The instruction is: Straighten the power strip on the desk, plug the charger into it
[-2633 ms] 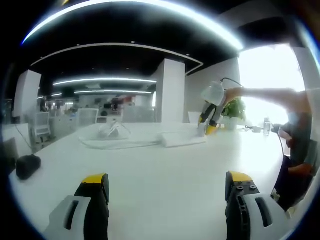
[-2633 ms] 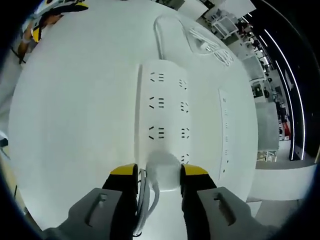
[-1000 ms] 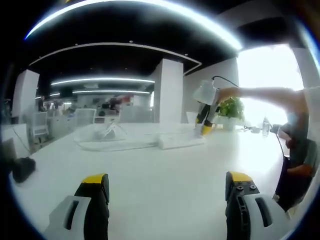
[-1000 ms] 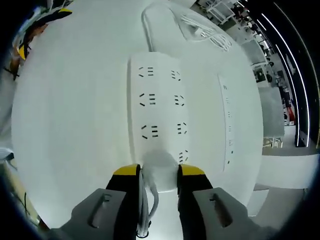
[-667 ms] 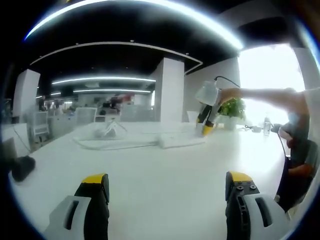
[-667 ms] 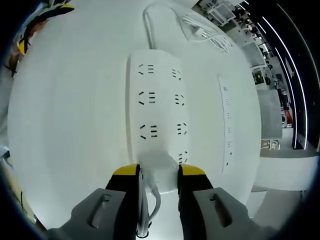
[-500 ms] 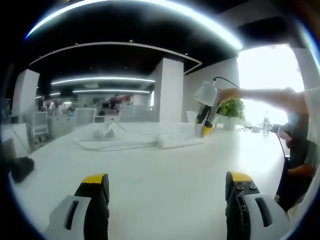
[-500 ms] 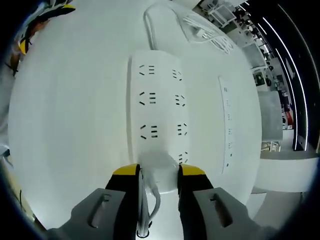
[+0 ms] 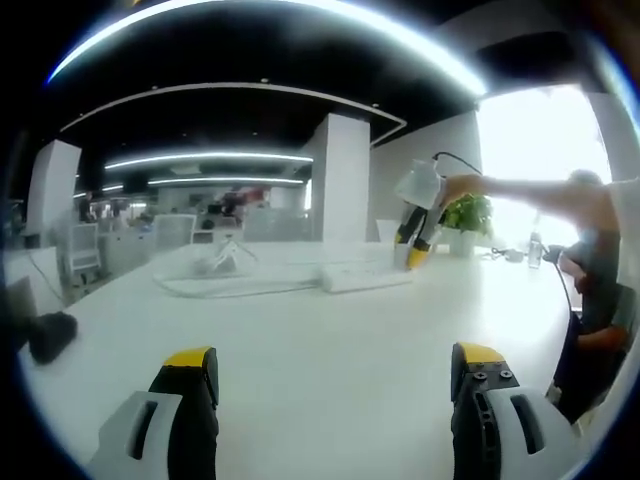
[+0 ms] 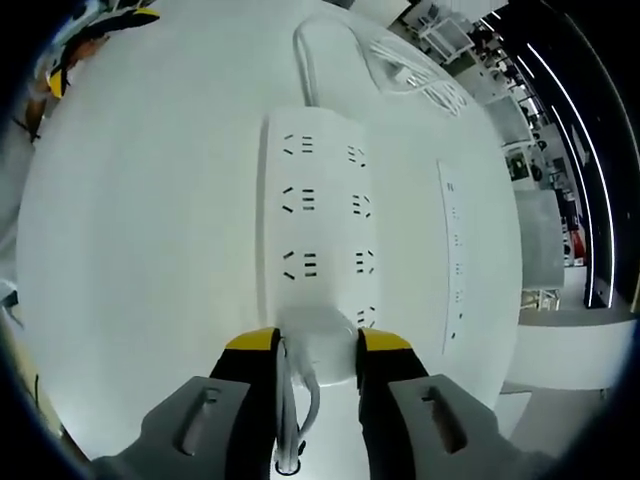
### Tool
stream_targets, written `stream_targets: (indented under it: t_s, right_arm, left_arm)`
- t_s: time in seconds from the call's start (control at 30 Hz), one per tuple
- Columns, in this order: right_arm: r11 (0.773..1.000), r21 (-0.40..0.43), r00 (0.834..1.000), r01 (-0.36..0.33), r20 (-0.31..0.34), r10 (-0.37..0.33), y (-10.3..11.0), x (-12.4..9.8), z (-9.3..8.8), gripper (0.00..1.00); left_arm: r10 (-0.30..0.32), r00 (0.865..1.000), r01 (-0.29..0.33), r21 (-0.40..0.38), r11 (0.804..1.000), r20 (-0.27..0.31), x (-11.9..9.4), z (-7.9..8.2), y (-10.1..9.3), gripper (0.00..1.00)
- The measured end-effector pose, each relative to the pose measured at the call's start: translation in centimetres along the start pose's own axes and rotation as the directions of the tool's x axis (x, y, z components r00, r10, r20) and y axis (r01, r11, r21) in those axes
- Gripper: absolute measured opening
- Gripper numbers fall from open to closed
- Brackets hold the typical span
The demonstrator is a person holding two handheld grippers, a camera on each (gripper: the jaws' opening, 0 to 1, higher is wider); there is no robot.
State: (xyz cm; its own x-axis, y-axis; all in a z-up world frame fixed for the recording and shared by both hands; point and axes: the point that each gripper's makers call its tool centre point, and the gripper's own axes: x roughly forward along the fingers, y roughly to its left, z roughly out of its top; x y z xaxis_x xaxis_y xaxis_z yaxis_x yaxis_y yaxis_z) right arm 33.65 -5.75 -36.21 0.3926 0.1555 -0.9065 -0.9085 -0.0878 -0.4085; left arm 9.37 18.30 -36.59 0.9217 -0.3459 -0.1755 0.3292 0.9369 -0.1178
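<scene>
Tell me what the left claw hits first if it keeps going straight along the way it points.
Probably nothing soon: the left claw is open over bare white desk. Farther along that line lies the power strip, with the right claw at its end. Depth is hard to judge through the fisheye.

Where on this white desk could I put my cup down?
Bare desk lies beside the power strip, and in front of the left tool. It is crowded beyond the strip, at the coiled cable, and where the right tool grips the charger.
</scene>
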Motion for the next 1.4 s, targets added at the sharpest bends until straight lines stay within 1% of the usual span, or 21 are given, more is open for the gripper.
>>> stream_targets:
  t_s: [0.17,0.3,0.4,0.53,0.67,0.83,0.97,1.03,1.07,1.17,1.27,1.4]
  right_arm:
    - [1.000,-0.006,1.000,-0.008,0.000,0.008,0.1,0.0,0.0,0.30]
    - [0.999,0.010,0.999,-0.033,0.027,0.033,0.8,0.3,0.0,0.40]
    - [1.000,0.004,0.999,-0.031,0.023,0.031,1.1,0.7,-0.2,0.44]
    - [0.999,0.023,0.999,-0.027,0.037,0.026,0.9,0.8,-0.1,0.52]
    - [0.999,0.028,0.998,-0.023,0.056,0.021,0.7,0.5,0.3,0.56]
    - [0.999,0.026,0.996,-0.025,0.085,0.023,0.6,0.1,1.0,0.67]
    - [0.999,0.027,0.996,-0.021,0.092,0.019,0.6,0.0,1.2,0.76]
    - [0.999,0.040,0.994,-0.027,0.109,0.023,0.7,-0.1,1.4,0.85]
    - [0.999,0.042,0.993,-0.030,0.113,0.025,0.7,-0.1,1.5,0.88]
    - [0.999,0.036,0.993,-0.023,0.114,0.019,0.7,-0.3,1.5,0.93]
    - [1.000,0.028,0.993,-0.014,0.118,0.010,0.7,-0.5,1.5,0.99]
    - [1.000,0.021,0.992,-0.003,0.130,0.000,0.5,-1.1,1.7,1.00]
  left_arm:
    - [0.000,1.000,0.000,-0.001,1.000,-0.005,0.1,0.0,0.0,0.99]
    - [-0.003,1.000,0.003,-0.002,1.000,-0.014,0.2,-0.2,-0.1,0.99]
    - [-0.006,1.000,0.006,0.000,1.000,-0.015,0.3,-0.2,-0.2,0.99]
    - [-0.007,1.000,0.007,-0.001,1.000,-0.017,0.3,-0.1,-0.2,0.99]
    - [-0.007,1.000,0.007,0.000,1.000,-0.015,0.3,0.0,-0.2,0.99]
    - [-0.007,1.000,0.007,-0.001,1.000,-0.012,0.2,0.1,-0.2,0.99]
    - [-0.008,1.000,0.008,0.000,1.000,-0.008,0.1,0.3,-0.2,0.99]
    - [-0.008,1.000,0.008,0.000,1.000,-0.006,0.1,0.4,-0.2,0.99]
    - [-0.008,1.000,0.008,0.000,1.000,-0.004,0.0,0.4,-0.2,0.99]
    - [-0.007,1.000,0.007,-0.001,1.000,-0.002,0.0,0.5,-0.2,0.99]
    - [-0.008,1.000,0.008,0.001,1.000,0.000,-0.1,0.5,-0.3,0.99]
    - [-0.009,1.000,0.009,0.002,1.000,0.002,-0.1,0.5,-0.3,0.99]
